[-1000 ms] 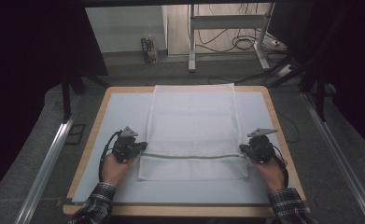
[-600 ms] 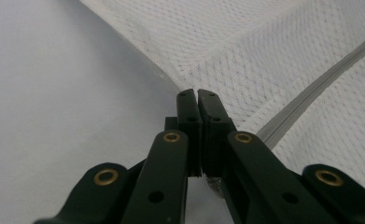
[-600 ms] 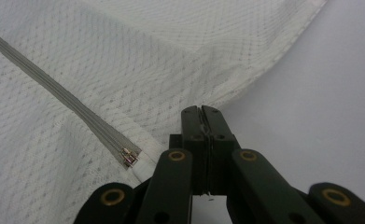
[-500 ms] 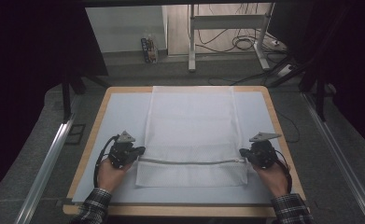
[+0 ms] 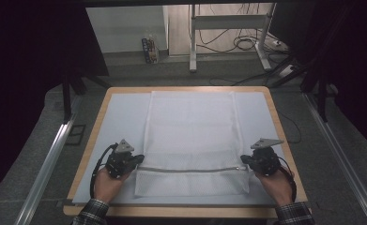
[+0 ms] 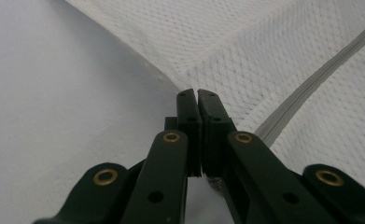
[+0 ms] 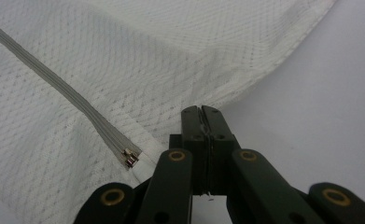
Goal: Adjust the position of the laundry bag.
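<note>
A white mesh bag [image 5: 193, 126] lies flat on the pale mat [image 5: 120, 122], its grey zipper [image 5: 190, 169] running across near the front. My left gripper [image 5: 140, 161] is shut on the bag's left edge at the zipper line. In the left gripper view the jaws [image 6: 197, 93] meet on the mesh hem, with the zipper [image 6: 320, 77] to their right. My right gripper [image 5: 243, 161] is shut on the right edge. In the right gripper view the jaws [image 7: 201, 110] pinch the mesh beside the zipper's metal end [image 7: 130, 158].
The mat sits on a wooden table [image 5: 181, 212] with bare mat left and right of the bag. Metal rails [image 5: 49, 164] run along both sides. Beyond the far edge stand a metal frame [image 5: 193, 42] and floor cables [image 5: 247, 44]. A dark panel [image 5: 35, 47] rises at the far left.
Both hands have drawn back toward the table's near edge. The zipper line came with them, and the bag's front part now lies closer to the edge.
</note>
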The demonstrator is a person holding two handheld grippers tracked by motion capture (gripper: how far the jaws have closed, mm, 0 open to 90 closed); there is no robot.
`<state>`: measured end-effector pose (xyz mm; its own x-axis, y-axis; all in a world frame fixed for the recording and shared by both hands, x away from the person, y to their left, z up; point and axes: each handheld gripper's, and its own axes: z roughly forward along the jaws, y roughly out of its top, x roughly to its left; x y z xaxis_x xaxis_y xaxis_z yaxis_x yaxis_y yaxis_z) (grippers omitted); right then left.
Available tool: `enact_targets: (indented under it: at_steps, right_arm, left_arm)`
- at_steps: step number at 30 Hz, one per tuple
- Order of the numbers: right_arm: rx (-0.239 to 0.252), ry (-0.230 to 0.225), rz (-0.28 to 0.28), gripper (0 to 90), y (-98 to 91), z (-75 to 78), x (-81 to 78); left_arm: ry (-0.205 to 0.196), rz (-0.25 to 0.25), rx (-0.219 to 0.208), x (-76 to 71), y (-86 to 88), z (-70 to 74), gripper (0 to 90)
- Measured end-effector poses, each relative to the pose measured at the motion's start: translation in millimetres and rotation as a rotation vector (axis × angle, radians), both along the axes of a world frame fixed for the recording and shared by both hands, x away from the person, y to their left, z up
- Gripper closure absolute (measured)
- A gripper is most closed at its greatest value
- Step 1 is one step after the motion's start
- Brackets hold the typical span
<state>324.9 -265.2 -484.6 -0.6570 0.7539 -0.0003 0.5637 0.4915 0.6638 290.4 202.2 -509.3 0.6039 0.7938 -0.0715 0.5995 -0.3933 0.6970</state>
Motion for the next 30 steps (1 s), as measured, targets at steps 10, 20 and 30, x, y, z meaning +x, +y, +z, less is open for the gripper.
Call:
enact_targets:
  at_steps: [10,20,30]
  right_arm:
    - [-0.011,0.030,0.020,88.3,-3.0,-2.6,-14.8]
    - [-0.023,0.049,0.031,88.2,-4.5,-6.6,-22.3]
    - [-0.058,0.037,0.049,83.5,-3.5,-11.9,-22.1]
  left_arm:
    - [0.022,-0.006,0.007,-10.4,0.9,-3.5,88.7]
    - [0.064,-0.024,0.027,-17.7,0.2,-10.1,88.0]
    - [0.078,-0.005,0.051,-15.1,0.5,-15.2,78.1]
